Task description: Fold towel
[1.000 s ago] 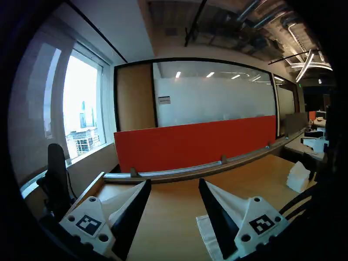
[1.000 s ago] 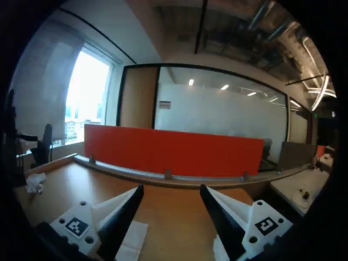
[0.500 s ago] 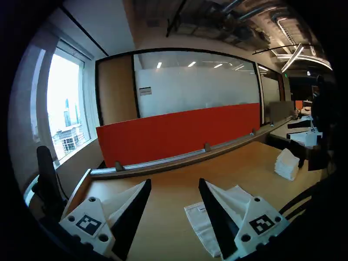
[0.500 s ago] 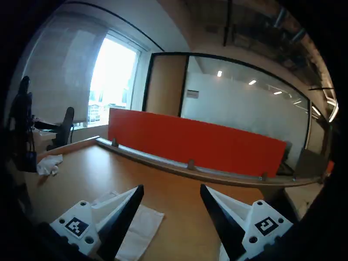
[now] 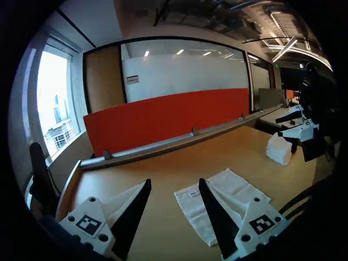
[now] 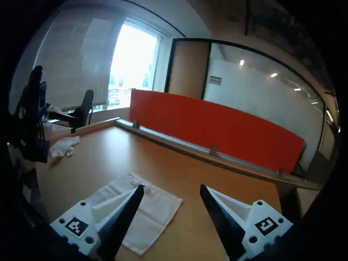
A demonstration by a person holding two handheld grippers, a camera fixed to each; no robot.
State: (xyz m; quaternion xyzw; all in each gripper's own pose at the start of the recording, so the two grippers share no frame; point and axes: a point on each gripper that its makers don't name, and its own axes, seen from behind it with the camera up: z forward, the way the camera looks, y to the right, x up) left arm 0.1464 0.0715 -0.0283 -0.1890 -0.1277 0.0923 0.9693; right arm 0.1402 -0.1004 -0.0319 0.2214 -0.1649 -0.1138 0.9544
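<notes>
A white towel (image 5: 226,195) lies flat on the wooden desk (image 5: 182,165), under and beyond my left gripper's right finger. My left gripper (image 5: 174,187) hangs open above the desk with nothing between its fingers. In the right gripper view the same towel (image 6: 152,209) lies spread out below the left finger. My right gripper (image 6: 171,192) is open as well, above the desk (image 6: 130,161) and holding nothing. The other gripper (image 5: 300,130) appears at the far right of the left gripper view.
A stack of folded white towels (image 5: 279,148) sits at the right of the desk. A crumpled white cloth (image 6: 64,146) lies near the left edge. A red divider panel (image 5: 169,115) runs along the desk's back edge. A black office chair (image 6: 83,111) stands by the window.
Both views have tilted down and swung toward the desk, so the flat towel has come into fuller view under each gripper. Both grippers stay open.
</notes>
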